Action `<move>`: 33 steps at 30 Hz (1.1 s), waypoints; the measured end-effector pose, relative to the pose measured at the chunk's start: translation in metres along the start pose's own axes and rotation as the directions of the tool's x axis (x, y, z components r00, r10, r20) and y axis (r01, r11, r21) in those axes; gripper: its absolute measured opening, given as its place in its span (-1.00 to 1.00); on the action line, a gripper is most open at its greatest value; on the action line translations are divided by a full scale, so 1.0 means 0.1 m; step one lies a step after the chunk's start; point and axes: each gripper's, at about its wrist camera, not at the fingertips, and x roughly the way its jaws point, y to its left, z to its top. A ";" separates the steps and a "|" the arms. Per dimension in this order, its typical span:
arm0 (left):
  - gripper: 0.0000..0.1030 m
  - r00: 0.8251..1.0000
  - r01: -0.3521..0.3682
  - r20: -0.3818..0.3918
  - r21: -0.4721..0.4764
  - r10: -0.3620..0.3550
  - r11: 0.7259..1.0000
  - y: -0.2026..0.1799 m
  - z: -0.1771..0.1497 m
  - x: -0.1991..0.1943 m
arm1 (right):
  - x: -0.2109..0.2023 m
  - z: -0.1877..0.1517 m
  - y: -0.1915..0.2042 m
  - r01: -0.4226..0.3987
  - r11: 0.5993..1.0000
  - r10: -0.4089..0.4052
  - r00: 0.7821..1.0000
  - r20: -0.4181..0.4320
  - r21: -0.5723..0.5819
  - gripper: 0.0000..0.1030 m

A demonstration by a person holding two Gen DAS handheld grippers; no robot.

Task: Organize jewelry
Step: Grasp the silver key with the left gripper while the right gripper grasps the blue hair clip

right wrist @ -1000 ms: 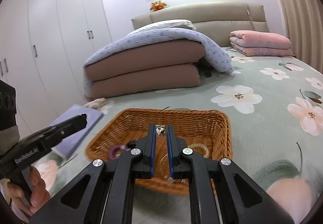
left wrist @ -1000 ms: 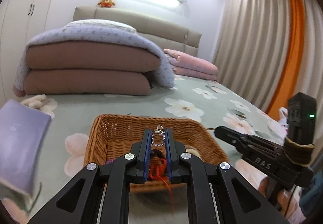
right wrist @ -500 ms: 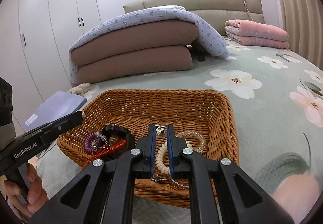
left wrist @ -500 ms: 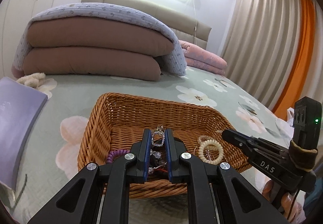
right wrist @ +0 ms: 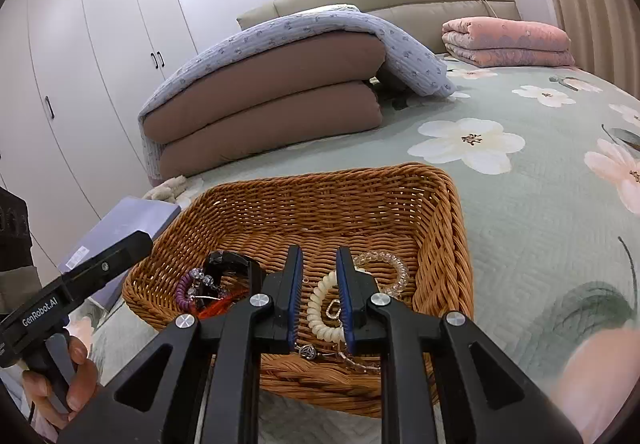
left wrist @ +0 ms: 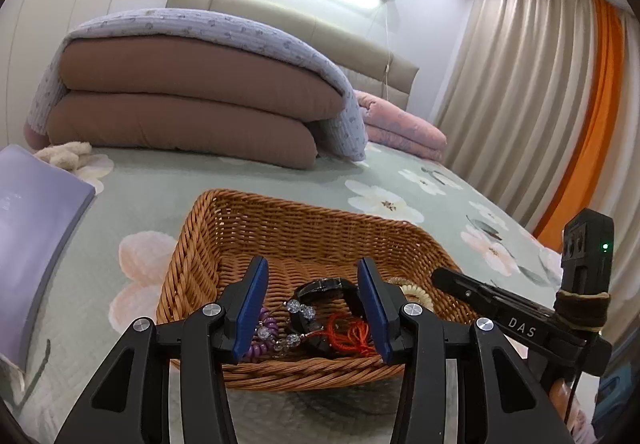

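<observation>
Left wrist view: the left claw (left wrist: 314,308) stands with its jaws apart over the near rim of the brown woven wicker basket (left wrist: 248,216), and they have just been opening; nothing is pinched between the blue pads. Below the gap, on the basket floor, lie a black bracelet (left wrist: 324,286), a purple coil band (left wrist: 262,340), clear crystal beads (left wrist: 300,309) and a red knotted cord (left wrist: 348,336). The basket sits on the green flowered bedspread (left wrist: 280,180), with bare bedding on every side. A lavender flat box (left wrist: 32,228) lies well apart at the left edge, and the folded brown and lilac quilt (left wrist: 192,96) lies far behind.

In the right wrist view the right claw (right wrist: 319,296) has a narrow gap, its jaws just having eased apart, and grips nothing. A cream spiral band (right wrist: 320,304) and a small silver pendant (right wrist: 333,310) lie in the basket beneath the gap, with a clear beaded bracelet (right wrist: 384,264) just beyond the right pad. The basket's near rim passes under the fingers.
</observation>
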 end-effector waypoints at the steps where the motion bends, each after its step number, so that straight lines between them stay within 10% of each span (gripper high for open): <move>1: -0.07 1.000 -0.004 0.004 0.004 0.004 1.000 -0.01 0.00 -0.01 | -0.01 0.00 0.01 0.004 1.000 -0.004 1.000 0.006 -0.007 -0.62; 15: -0.07 0.998 0.027 0.057 0.025 -0.028 0.999 -0.20 0.05 -0.36 | -0.46 -0.08 0.25 0.060 0.994 -0.046 0.988 0.145 -0.096 -0.62; 18: -0.07 0.998 0.040 0.048 0.042 -0.042 0.998 -0.35 -0.03 -0.64 | -0.75 -0.26 0.31 0.078 0.992 -0.062 0.986 0.158 -0.097 -0.36; 33: -0.07 0.973 0.068 -0.222 0.003 -0.066 0.998 -0.14 -1.13 -1.27 | -1.89 -1.79 0.82 -0.020 0.997 0.014 0.997 -0.076 -0.080 -0.29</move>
